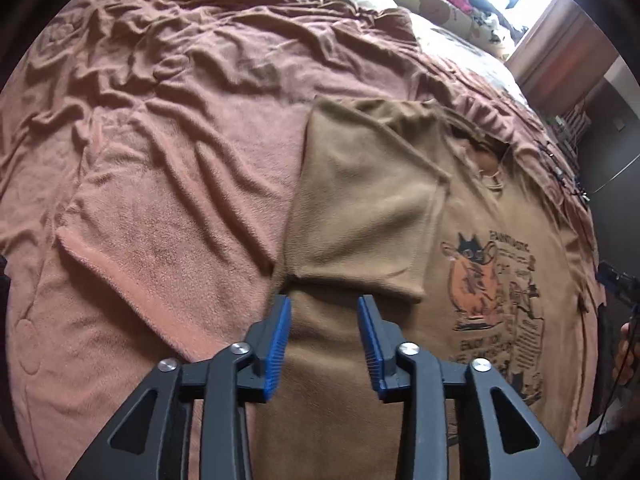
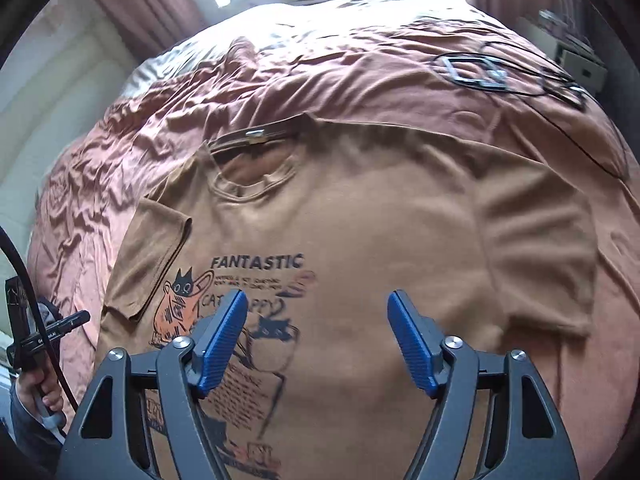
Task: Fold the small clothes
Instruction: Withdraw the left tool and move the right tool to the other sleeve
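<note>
A bed is covered by a rumpled pinkish-brown blanket [image 1: 168, 152], with a window and curtains seen beyond its far end in the right wrist view. A brown T-shirt [image 2: 380, 220] is laid flat on the blanket, printed side up. Its neckline [image 2: 252, 176] is turned toward the far end of the bed and the window, so the long axis runs from the camera toward the window; the hem is cut off behind the gripper bodies. One sleeve [image 1: 360, 200] is seen folded inward over the chest beside the cat print [image 1: 480, 280]; the other sleeve [image 2: 540, 248] is spread outward. The word "FANTASTIC" can be read, but the smaller lettering is too blurred to make out. A dark cable with a small device [image 2: 476, 72] lies on the blanket beyond the shirt. The left gripper [image 1: 324, 308] is held over the shirt below the folded sleeve, jaws apart and empty. The right gripper [image 2: 316, 304] is held over the print, jaws spread wide, nothing between them.
</note>
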Demonstrator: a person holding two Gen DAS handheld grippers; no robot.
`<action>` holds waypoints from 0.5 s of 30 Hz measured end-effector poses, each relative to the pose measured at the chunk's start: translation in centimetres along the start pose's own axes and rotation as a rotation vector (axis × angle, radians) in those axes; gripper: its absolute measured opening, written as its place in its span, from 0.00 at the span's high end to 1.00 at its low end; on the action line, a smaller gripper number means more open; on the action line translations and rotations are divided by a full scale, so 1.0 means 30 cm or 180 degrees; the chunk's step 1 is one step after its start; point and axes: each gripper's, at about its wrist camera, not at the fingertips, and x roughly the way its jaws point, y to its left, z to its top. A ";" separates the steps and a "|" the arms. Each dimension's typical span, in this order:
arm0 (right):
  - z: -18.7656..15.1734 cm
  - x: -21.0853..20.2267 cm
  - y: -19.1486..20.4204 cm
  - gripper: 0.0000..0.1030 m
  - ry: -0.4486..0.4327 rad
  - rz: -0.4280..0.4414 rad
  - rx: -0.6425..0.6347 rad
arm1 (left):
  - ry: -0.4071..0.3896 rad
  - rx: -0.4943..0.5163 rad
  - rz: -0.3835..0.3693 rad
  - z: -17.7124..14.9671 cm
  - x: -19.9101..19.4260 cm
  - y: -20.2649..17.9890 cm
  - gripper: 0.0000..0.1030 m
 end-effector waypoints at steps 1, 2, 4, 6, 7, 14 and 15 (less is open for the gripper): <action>-0.009 -0.020 -0.018 0.24 -0.0009 -0.0009 0.0030 | -0.0031 0.0006 -0.0017 -0.001 -0.017 -0.016 0.55; -0.022 -0.049 -0.043 0.23 -0.0016 -0.0016 0.0078 | -0.0057 0.0015 -0.0034 -0.001 -0.031 -0.034 0.52; -0.042 -0.093 -0.085 0.22 -0.0036 -0.0055 0.0161 | -0.0107 0.0041 -0.0068 -0.004 -0.060 -0.073 0.38; -0.061 -0.139 -0.124 0.19 -0.0065 -0.0094 0.0213 | -0.0158 0.0069 -0.0123 -0.003 -0.085 -0.118 0.27; -0.069 -0.161 -0.143 0.18 -0.0082 -0.0110 0.0242 | -0.0184 0.0080 -0.0154 -0.004 -0.096 -0.139 0.21; -0.133 -0.313 -0.298 0.00 -0.0233 -0.0177 0.0531 | -0.0298 0.0201 -0.0326 -0.005 -0.143 -0.315 0.08; -0.142 -0.326 -0.314 0.00 -0.0237 -0.0189 0.0545 | -0.0303 0.0218 -0.0357 -0.006 -0.145 -0.341 0.07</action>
